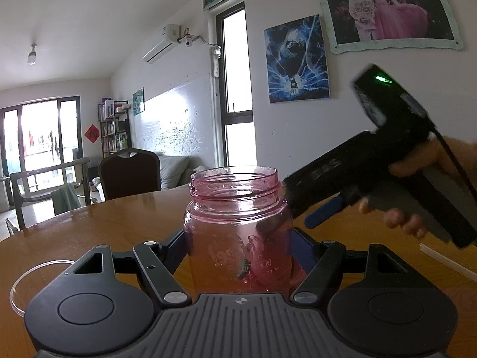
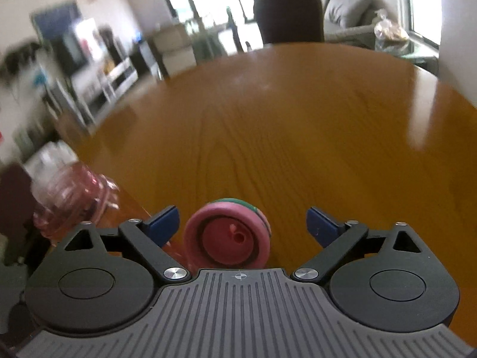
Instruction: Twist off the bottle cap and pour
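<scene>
The bottle [image 1: 238, 232] — upright, uncapped — is being clamped by the left gripper [image 1: 238, 256]; the cap [image 2: 228, 234] is lying between the parted right gripper [image 2: 243, 223] fingers — to the bottle's right.

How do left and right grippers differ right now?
The left gripper is shut on the pink bottle, which stands upright and uncapped; the right gripper is open, its fingers clear of the pink cap lying between them on the table. Both have blue pads.

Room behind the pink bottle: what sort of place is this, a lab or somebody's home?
Most likely a lived-in home, a living and dining room. A framed couple's portrait hangs on the wall, a grey sofa sits by the window, and a round wooden dining table fills the foreground.
</scene>
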A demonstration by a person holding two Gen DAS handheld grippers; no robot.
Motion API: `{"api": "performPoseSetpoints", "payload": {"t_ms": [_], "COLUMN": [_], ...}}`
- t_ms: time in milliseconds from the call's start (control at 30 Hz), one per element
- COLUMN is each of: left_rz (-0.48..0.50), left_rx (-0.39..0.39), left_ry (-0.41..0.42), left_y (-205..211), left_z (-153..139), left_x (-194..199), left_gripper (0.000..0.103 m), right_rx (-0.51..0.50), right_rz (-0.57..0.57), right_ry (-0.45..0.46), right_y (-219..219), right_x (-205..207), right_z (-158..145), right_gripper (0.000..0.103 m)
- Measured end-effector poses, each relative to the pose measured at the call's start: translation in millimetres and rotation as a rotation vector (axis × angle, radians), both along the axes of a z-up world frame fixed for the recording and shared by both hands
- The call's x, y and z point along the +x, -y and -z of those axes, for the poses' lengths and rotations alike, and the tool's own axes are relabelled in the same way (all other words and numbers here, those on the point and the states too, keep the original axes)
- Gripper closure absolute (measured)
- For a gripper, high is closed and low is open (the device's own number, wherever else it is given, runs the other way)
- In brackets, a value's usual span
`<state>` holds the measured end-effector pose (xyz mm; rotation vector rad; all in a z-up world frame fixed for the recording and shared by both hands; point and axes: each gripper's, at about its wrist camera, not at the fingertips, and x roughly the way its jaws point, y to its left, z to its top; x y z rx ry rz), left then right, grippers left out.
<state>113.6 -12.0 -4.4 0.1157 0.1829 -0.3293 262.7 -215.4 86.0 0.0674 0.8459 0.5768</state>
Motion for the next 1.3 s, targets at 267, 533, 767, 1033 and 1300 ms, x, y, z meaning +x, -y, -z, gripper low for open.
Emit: {"api": "performPoseSetpoints", "payload": {"t_ms": [267, 533, 767, 1033, 1300], "left_rz": [-0.007, -0.006, -0.006, -0.006, -0.004], "left_rx": [0.006, 0.008, 0.009, 0.011, 0.017], "left_ry": [0.000, -0.001, -0.002, -0.003, -0.008], "left_y": [0.6, 0.4, -0.3, -0.5, -0.7], "left_z": [0.6, 0.0, -0.2, -0.8, -0.4], "left_x": [0.4, 1.8, 2.4, 2.6, 3.9], "left_gripper": [0.031, 0.031, 0.031, 0.030, 0.030], "right_rx": [-0.086, -0.141, -0.164, -0.136, -0.108], "right_rz": [-0.071, -0.098, -0.115, -0.118, -0.121], "right_ry": [-0.039, 0.005, 0.031, 0.034, 0.038], "right_y": [-8.0, -0.6, 6.1, 14.0, 22.0], "right_x": [8.9, 0.3, -7.8, -18.4, -29.0], "right_z": [5.1, 15.8, 20.7, 17.2, 13.8], "right_gripper": [0.025, 0.024, 0.032, 0.033, 0.015]}}
